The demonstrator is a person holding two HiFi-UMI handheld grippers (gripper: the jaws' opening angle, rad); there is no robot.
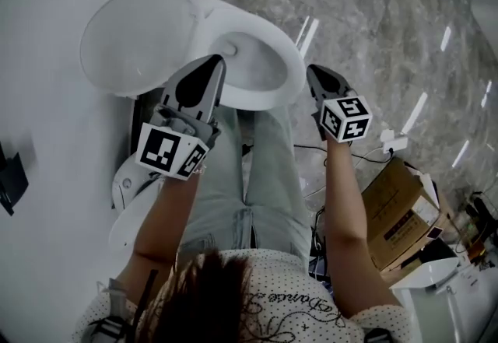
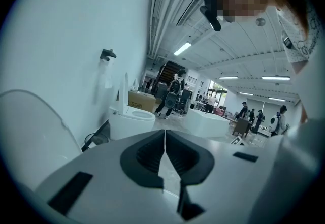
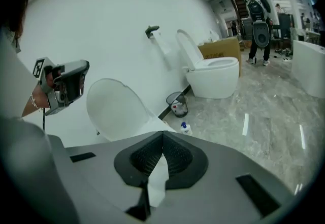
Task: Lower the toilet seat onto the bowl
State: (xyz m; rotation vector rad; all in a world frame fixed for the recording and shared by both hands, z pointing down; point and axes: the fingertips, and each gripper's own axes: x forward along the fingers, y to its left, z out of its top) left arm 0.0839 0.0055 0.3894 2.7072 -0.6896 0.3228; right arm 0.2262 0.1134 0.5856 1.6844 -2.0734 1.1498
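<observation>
Head view: the toilet seat (image 1: 292, 61), a smooth glossy white ring, lies flat on the bowl (image 1: 253, 73). The solid oval lid (image 1: 136, 38) stands raised at the wall side. The left gripper (image 1: 217, 61) and right gripper (image 1: 313, 69) are over the bowl's front rim. Their dark ribbed pads (image 3: 177, 157) are pressed fully together and hold nothing.

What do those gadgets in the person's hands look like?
The left gripper and right gripper are grey wedges with dark ribbed pads, each carrying a cube of black-and-white square markers. The person wears a short-sleeved white dotted top.
</observation>
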